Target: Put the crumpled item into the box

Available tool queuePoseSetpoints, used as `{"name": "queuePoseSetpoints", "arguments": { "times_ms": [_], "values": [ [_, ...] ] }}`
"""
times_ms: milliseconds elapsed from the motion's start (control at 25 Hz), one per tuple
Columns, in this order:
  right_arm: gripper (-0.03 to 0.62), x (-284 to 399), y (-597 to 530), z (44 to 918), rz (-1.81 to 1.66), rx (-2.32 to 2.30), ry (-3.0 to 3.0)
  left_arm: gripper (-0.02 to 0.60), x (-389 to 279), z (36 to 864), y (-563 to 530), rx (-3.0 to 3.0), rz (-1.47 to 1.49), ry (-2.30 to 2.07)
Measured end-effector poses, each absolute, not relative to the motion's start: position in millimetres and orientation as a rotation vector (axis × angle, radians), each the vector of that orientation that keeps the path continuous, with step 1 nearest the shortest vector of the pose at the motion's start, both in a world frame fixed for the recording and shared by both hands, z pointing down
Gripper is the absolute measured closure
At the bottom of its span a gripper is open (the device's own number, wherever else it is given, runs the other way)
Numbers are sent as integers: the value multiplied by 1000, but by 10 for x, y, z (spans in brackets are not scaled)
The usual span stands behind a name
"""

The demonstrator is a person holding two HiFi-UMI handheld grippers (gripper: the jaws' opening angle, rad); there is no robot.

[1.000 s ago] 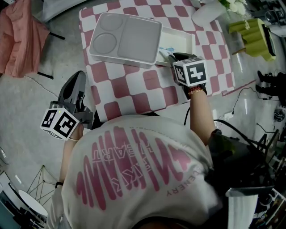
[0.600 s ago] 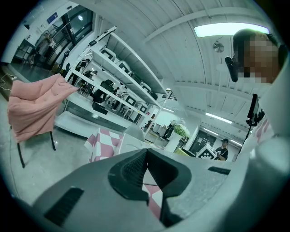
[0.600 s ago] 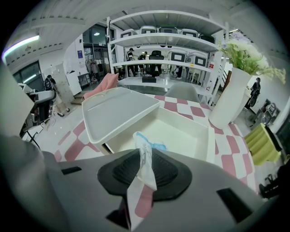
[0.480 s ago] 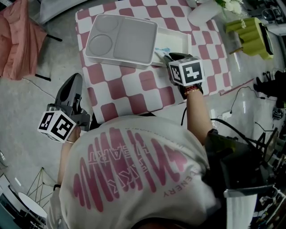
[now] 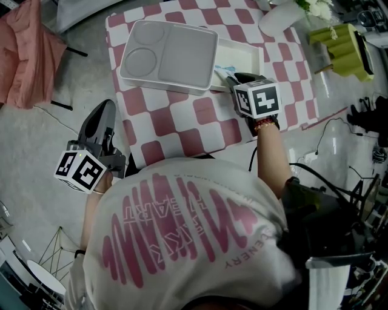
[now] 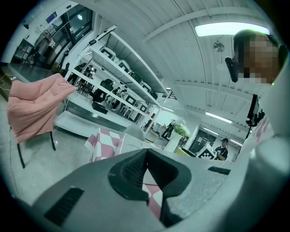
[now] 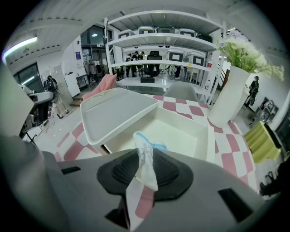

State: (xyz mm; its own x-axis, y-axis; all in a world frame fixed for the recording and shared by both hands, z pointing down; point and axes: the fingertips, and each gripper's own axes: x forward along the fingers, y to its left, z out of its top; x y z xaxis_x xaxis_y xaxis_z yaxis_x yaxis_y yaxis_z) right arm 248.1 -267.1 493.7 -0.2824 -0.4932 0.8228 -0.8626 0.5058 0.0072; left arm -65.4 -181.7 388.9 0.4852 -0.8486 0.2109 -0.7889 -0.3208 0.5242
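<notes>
An open white box (image 5: 253, 51) (image 7: 210, 141) stands on the pink-checked table (image 5: 200, 118), and its lid (image 5: 170, 54) (image 7: 117, 113) lies across its left part. My right gripper (image 5: 233, 77) (image 7: 145, 168) is at the box's near rim. The crumpled white and blue item (image 5: 222, 71) (image 7: 146, 156) stands pinched between its pads, its top over the box's inside. These jaws are opening. My left gripper (image 5: 100, 120) (image 6: 146, 164) hangs off the table's left side over the floor, shut and empty.
A white vase with flowers (image 5: 282, 18) (image 7: 229, 102) stands right of the box. A green object (image 5: 342, 47) lies past the table's right edge. A pink cloth (image 5: 24, 54) (image 6: 34, 106) hangs on a chair at the left. Cables lie on the floor at the right.
The right gripper stays at the box's near rim with the item in its jaws. The left gripper hangs where it was. Only the view has shifted a little.
</notes>
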Motion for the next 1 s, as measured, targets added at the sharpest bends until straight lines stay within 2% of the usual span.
{"name": "queuePoseSetpoints", "arguments": {
  "times_ms": [1000],
  "values": [
    [467,2418,-2668,4904,557,1086,-1926,574,-764,3876,-1825,2152,-148,-1354]
  ]
}}
